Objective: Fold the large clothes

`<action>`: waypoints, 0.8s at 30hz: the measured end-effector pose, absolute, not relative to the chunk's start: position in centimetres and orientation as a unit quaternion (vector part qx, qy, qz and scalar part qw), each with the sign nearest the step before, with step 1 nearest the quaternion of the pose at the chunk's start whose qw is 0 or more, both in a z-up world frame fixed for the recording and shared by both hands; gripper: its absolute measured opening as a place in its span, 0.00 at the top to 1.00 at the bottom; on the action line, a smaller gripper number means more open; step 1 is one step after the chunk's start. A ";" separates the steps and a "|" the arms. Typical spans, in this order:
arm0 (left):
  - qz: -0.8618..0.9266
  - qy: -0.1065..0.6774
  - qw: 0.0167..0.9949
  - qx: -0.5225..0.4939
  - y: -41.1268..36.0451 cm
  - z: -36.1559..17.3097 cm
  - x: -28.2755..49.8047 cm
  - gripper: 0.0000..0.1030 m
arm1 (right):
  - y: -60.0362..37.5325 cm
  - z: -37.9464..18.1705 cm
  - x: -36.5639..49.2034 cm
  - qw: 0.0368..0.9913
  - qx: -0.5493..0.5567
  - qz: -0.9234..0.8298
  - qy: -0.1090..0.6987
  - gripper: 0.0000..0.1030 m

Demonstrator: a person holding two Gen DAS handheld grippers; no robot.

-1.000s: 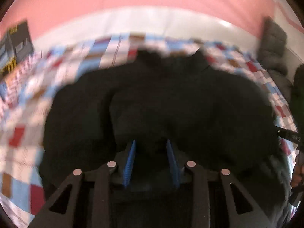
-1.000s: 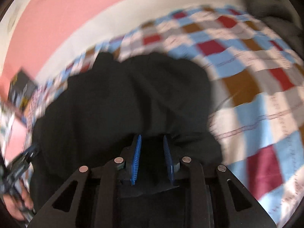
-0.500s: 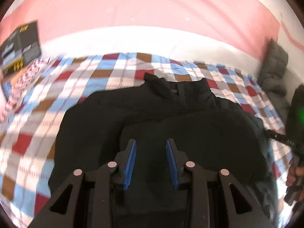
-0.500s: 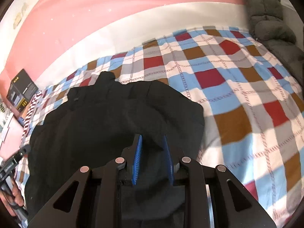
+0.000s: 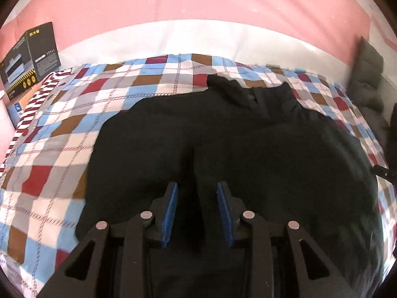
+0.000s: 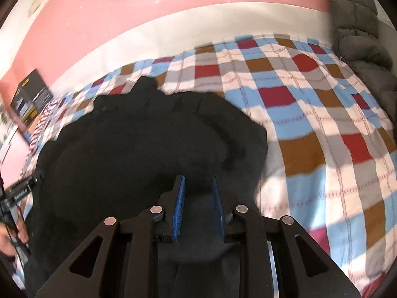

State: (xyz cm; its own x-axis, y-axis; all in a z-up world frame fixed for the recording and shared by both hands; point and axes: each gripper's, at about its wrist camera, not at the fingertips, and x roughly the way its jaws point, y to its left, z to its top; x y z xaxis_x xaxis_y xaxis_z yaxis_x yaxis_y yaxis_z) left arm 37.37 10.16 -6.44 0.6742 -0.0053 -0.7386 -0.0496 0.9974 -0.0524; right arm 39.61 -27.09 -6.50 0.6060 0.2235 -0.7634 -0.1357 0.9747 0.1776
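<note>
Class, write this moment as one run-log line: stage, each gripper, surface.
stage: mid-fold | left gripper: jaws parted over black jacket | right gripper: jaws parted, jacket fabric between | surface: checked bedspread

Bare checked bedspread (image 6: pixel 322 129) right of black jacket (image 6: pixel 148 144)

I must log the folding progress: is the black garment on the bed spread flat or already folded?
Partly folded: the black garment shows one layer lapped over another, with a vertical edge down its middle. The collar is still exposed.
</note>
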 end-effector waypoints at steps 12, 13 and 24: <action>0.007 0.417 0.908 -0.053 10.9 -3.9 32.1 0.69 | -26.2 -4.9 34.5 0.885 0.056 0.106 0.450 0.63; 0.001 0.415 0.908 -0.055 10.8 -3.3 30.4 0.69 | -26.1 -4.3 33.3 0.888 0.055 0.111 0.442 0.60; -0.020 0.415 0.908 -0.055 10.2 -0.5 15.3 0.68 | -25.9 -0.4 16.9 0.898 0.068 0.122 0.417 0.53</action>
State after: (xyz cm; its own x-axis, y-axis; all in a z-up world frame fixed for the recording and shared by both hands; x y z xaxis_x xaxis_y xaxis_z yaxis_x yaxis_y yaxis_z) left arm 15.25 10.21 -0.47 0.6543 -0.0817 -0.7518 -0.0095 0.9932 -0.1163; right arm 16.93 -25.87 -0.37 0.6223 0.2755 -0.7327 -0.1628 0.9611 0.2231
